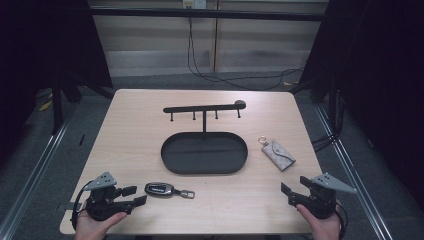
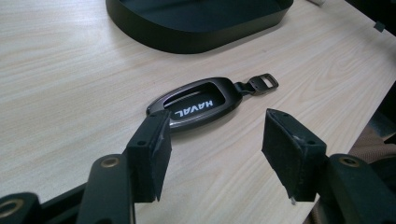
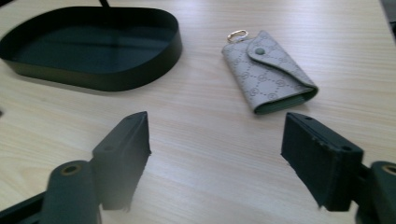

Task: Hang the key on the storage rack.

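A dark car key fob (image 1: 161, 189) (image 2: 198, 102) with a metal loop lies on the wooden table near the front left. My left gripper (image 1: 136, 195) (image 2: 215, 154) stands open just short of it, with nothing between its jaws. A grey patterned key pouch (image 1: 277, 151) (image 3: 266, 72) with a gold ring lies at the right of the black oval tray (image 1: 204, 168) (image 3: 140, 74). My right gripper (image 1: 288, 194) (image 3: 215, 161) is open near the front right edge, some way short of the pouch, and holds nothing.
A black rack with several hooks (image 1: 205, 107) rises on a post from the tray's far side. The table (image 1: 140, 135) ends close behind both hands. Cables (image 1: 220, 77) run across the floor beyond it, and dark curtains flank both sides.
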`<state>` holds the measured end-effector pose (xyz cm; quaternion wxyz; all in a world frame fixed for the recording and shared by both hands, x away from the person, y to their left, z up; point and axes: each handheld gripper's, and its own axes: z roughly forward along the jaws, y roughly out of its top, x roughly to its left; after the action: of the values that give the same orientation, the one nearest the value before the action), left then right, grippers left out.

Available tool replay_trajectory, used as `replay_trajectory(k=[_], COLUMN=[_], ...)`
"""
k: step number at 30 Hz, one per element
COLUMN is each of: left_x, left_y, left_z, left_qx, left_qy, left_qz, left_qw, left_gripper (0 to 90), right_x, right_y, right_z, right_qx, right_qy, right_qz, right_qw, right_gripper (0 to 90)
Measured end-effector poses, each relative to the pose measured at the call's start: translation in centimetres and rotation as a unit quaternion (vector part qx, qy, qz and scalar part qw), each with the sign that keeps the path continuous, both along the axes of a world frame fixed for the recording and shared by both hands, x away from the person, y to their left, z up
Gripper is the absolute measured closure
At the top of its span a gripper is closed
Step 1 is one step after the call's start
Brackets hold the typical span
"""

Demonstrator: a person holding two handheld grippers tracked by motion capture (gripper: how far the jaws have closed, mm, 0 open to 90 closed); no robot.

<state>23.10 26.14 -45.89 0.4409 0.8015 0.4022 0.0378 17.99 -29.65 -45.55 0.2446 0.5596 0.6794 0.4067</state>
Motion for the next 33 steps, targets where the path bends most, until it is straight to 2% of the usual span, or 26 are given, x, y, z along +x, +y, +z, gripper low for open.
replay_trajectory(k=[1, 5, 8, 9, 11, 13, 16, 17, 19, 20, 25, 26, 28, 29, 32, 33], left_x=[0.0, 0.1, 0.0, 0.0, -0.1, -0.2, -0.3, -0.3, -0.4, -0.3, 0.1, 0.2, 0.4, 0.7, 0.9, 0.9], left_y=[0.0, -0.1, -0.2, -0.3, -0.4, -0.8, -0.9, -0.9, -1.1, -1.4, -1.9, -2.1, -2.2, -2.7, -3.2, -3.6], left_z=[0.0, -0.1, -0.2, -0.2, -0.2, -0.1, -0.1, 0.0, 0.2, 0.4, 0.6, 0.7, 0.8, 1.0, 1.4, 1.6], left_qx=[0.001, 0.002, 0.005, 0.006, 0.013, 0.012, 0.009, 0.008, 0.008, 0.003, 0.003, 0.013, 0.018, 0.032, 0.043, 0.055], left_qy=[0.001, 0.003, 0.007, 0.01, 0.008, 0.011, 0.014, 0.011, 0.005, 0.004, 0.01, 0.007, 0.009, 0.006, 0.003, 0.0], left_qz=[0.0, -0.001, -0.001, -0.013, -0.013, -0.026, -0.036, -0.045, -0.05, -0.067, -0.079, -0.072, -0.075, -0.083, -0.094, -0.101], left_qw=[1.0, 1.0, 1.0, 0.9998, 0.9998, 0.9995, 0.9992, 0.9989, 0.9987, 0.9977, 0.9968, 0.9973, 0.997, 0.996, 0.9946, 0.9934], left_gripper=[42.1, 42.2, 42.2, 47.3, 47.3, 44.7, 45.0, 50.4, 49.6, 47.7, 48.8, 53.5, 54.6, 55.1, 55.1, 54.8], right_x=[0.0, -0.3, -0.3, -0.3, -0.3, -0.3, -0.5, -0.5, -0.5, -0.5, -0.1, -0.1, -0.2, -0.2, -0.2, -0.2], right_y=[-0.1, -0.1, -0.2, -0.3, -0.5, -0.7, -0.8, -0.6, -0.5, -0.4, -0.5, -0.4, -0.3, -0.3, -0.3, -0.3], right_z=[-0.1, -0.1, 0.1, 0.1, 0.1, 0.2, 0.3, 0.2, 0.2, 0.2, 0.0, 0.0, 0.0, 0.0, 0.0, -0.1], right_qx=[0.008, 0.012, 0.024, 0.031, 0.038, 0.052, 0.056, 0.052, 0.053, 0.048, 0.051, 0.049, 0.048, 0.045, 0.045, 0.045], right_qy=[0.001, -0.004, -0.005, -0.008, -0.009, -0.007, -0.012, -0.011, -0.008, -0.005, 0.002, 0.003, 0.004, 0.005, 0.004, 0.01], right_qz=[0.007, 0.014, 0.02, 0.019, 0.021, 0.023, 0.021, 0.024, 0.027, 0.032, 0.038, 0.04, 0.041, 0.041, 0.043, 0.042], right_qw=[0.9999, 0.9998, 0.9995, 0.9993, 0.999, 0.9984, 0.9981, 0.9983, 0.9982, 0.9983, 0.998, 0.998, 0.998, 0.9981, 0.998, 0.9981], right_gripper=[23.1, 23.1, 23.1, 27.3, 29.5, 29.5, 28.8, 27.8, 27.8, 27.8, 27.8, 27.5, 27.3, 27.3, 26.9, 26.7])
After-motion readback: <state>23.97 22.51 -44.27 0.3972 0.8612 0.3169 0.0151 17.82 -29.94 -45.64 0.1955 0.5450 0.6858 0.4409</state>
